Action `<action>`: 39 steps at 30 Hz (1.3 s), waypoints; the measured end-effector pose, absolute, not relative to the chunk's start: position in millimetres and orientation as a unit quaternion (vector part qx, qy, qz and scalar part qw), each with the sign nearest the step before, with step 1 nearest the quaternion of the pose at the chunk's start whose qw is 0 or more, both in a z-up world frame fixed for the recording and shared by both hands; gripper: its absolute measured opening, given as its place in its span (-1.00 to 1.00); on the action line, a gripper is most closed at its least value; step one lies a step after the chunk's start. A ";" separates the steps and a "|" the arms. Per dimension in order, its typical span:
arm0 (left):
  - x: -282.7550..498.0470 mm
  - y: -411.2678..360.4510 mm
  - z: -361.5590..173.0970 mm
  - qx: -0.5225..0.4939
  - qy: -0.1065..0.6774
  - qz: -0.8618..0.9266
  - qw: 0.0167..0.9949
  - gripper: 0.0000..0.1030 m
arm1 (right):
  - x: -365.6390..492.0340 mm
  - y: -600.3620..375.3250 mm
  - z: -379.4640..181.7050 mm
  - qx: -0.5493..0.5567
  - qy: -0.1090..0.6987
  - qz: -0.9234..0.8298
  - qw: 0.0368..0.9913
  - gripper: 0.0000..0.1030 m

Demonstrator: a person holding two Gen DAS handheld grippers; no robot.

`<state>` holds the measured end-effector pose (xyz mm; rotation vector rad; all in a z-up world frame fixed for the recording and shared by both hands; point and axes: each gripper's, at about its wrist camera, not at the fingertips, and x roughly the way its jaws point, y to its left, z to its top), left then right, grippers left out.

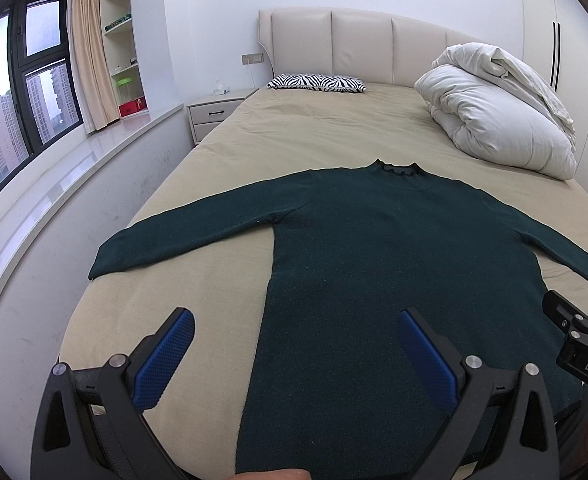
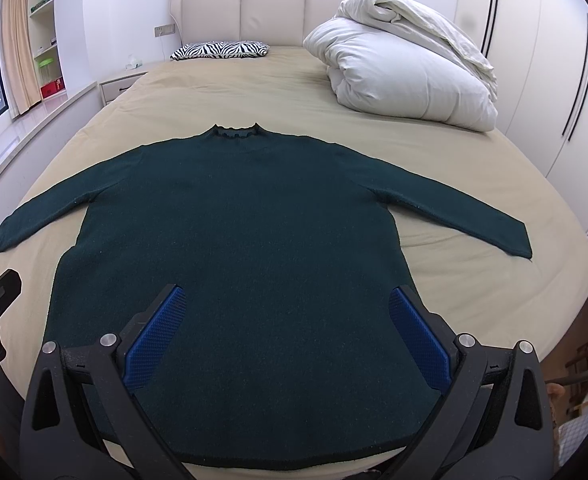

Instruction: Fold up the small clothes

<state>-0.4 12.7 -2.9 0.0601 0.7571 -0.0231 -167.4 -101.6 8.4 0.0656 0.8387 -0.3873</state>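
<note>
A dark green long-sleeved sweater (image 1: 374, 248) lies flat on the beige bed (image 1: 294, 136), collar toward the headboard and both sleeves spread out. It also shows in the right wrist view (image 2: 245, 232). My left gripper (image 1: 296, 326) is open and empty, held above the sweater's lower left edge. My right gripper (image 2: 285, 302) is open and empty, above the sweater's lower middle. Part of the right gripper shows at the right edge of the left wrist view (image 1: 574, 328).
A rolled white duvet (image 2: 406, 64) sits on the bed's far right. A zebra-print pillow (image 2: 221, 49) lies by the headboard (image 2: 253, 4). A nightstand (image 1: 213, 114) and a window ledge (image 1: 73, 168) are on the left; wardrobe doors (image 2: 554, 80) are on the right.
</note>
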 end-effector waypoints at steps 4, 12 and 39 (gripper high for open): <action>-0.2 10.4 -2.3 0.029 0.370 -0.011 0.929 1.00 | -167.7 -101.0 6.7 0.032 0.405 -0.186 0.895 1.00; -1.8 13.9 -3.1 0.028 0.370 -0.011 0.929 1.00 | -167.7 -100.0 4.1 0.032 0.406 -0.186 0.894 1.00; 3.5 -27.0 -64.0 0.132 0.411 0.016 0.902 1.00 | -202.3 -337.9 -37.5 0.216 0.365 -0.317 0.848 1.00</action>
